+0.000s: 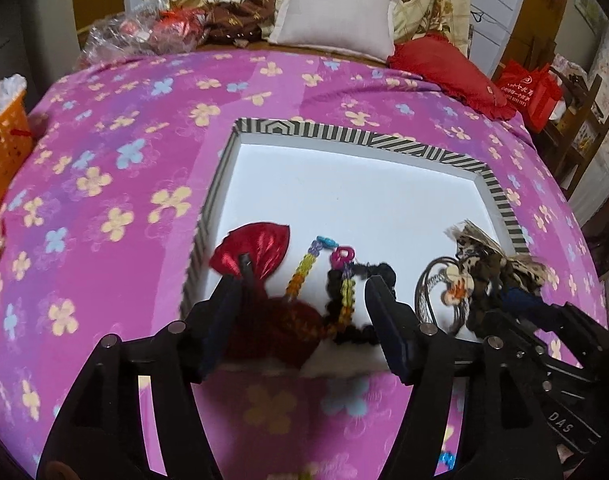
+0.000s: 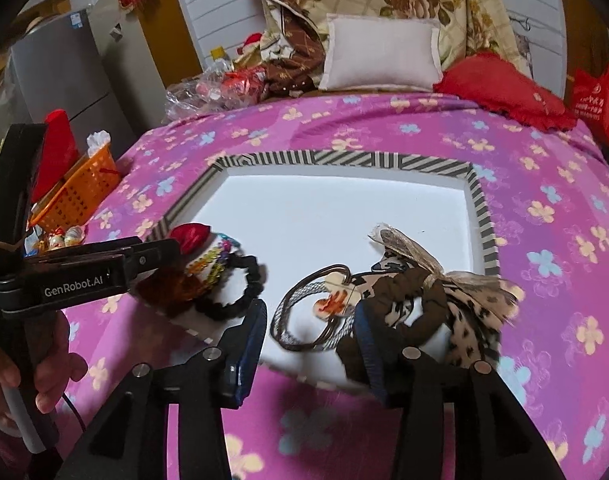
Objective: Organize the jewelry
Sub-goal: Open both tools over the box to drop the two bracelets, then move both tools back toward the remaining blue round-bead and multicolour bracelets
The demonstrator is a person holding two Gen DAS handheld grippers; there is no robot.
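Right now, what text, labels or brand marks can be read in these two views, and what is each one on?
"GenRobot.AI": white lettering on the black body of the left gripper, seen in the right wrist view.
"DAS": on the black body of the right gripper, at the left wrist view's lower right edge.
White print and a round logo on the red bag: too small to read.
Sticker on the grey fridge: illegible.

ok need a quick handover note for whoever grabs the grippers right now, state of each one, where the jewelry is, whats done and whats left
Left gripper: open, nothing held, over the near left of the striped box.
Right gripper: open, nothing held, over the near right of the box.
In the box, left: red bow, rainbow bead bracelet, black scrunchie.
In the box, right: elastic ties with a flower charm, leopard-print bow.
Done: all visible pieces are in the box, in two groups.
Left: possibly tidying; nothing visible loose on the pink bedspread.
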